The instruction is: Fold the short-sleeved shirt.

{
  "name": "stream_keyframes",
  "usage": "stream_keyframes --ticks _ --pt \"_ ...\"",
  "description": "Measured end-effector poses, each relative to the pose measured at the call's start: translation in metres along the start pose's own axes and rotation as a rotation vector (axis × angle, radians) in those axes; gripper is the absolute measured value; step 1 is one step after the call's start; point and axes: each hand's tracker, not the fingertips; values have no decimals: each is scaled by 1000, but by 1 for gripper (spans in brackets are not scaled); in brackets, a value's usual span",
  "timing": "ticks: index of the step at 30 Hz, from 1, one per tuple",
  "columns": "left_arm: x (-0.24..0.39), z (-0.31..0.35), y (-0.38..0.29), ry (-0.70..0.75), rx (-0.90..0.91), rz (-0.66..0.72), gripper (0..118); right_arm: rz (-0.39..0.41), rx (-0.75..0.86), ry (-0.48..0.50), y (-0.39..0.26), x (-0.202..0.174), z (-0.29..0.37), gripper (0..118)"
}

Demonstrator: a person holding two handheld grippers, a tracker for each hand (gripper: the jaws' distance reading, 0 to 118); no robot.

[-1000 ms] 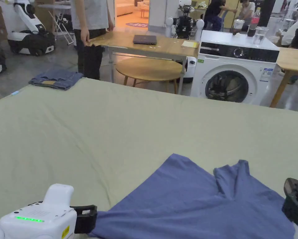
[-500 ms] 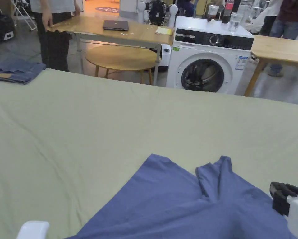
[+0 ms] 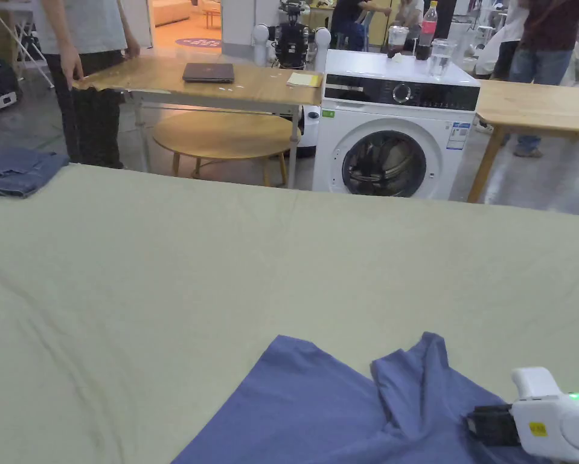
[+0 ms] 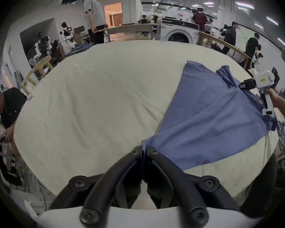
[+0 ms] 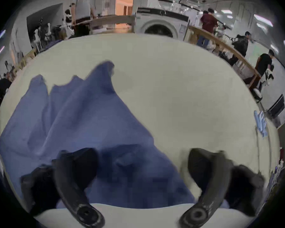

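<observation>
Bed sheet bare beyond shirt; folded jeans occupy far-left corner.

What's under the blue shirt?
The blue shirt lies on a big pale green sheet that spreads out all around it. What the shirt covers cannot be seen. The left gripper pinches one corner between its jaws.

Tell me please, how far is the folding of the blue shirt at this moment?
Done: the blue shirt lies on the green table cover, still rumpled, one sleeve creased. In hand: the left gripper is shut on a corner of it; the right gripper is open over the cloth. Left: every fold.
</observation>
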Motion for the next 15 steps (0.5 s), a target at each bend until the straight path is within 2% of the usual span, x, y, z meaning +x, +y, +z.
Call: stream_keyframes --ticks 1,2,3,4,9,15 --pt "0 -1 0 3 -2 2 0 -33 22 27 -2 0 5 95" --pt "0 0 2 4 -4 5 0 -22 61 2 -3 -1 13 80" --pt "1 -1 4 3 -5 6 0 -19 90 24 -6 -2 21 39" --pt "2 -1 5 3 -4 6 0 -20 99 56 -7 -2 29 5" --pt "12 -8 20 10 13 -35 0 16 108 34 -17 -13 56 2" --pt "19 5 70 33 128 -87 0 43 279 4 1 -24 137 2"
